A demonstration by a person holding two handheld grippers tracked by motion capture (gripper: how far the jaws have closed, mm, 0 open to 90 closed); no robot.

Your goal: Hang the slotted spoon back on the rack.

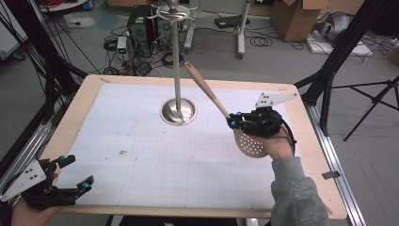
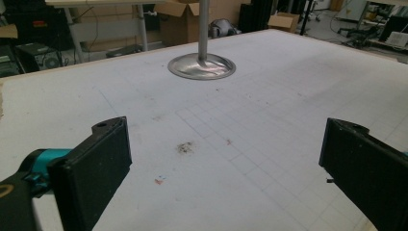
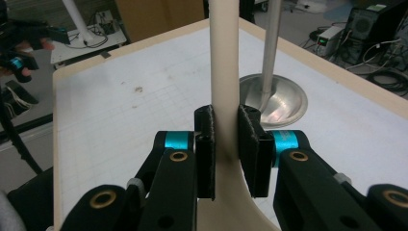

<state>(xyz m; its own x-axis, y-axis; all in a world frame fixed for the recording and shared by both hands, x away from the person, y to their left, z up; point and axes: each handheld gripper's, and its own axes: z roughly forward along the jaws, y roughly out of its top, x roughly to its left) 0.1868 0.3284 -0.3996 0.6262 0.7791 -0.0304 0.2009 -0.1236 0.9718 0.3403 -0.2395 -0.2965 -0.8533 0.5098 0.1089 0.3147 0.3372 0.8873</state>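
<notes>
High view is showing the table (image 1: pixel 84 101), its white gridded mat (image 1: pixel 141 155) covering most of the wooden top. Standing at the far middle of the mat is a metal stand (image 1: pixel 178 70), its pole rising from a round base. To the right of that base, the right gripper (image 1: pixel 234 120) is holding a pale slotted spoon (image 1: pixel 221 110) clear of the mat, handle tilting up toward the pole, perforated bowl hanging by the hand. Its jaws are pressing on the handle just above the bowl. At the near left corner the left gripper (image 1: pixel 77 173) is resting, jaws standing wide with nothing between them.
</notes>
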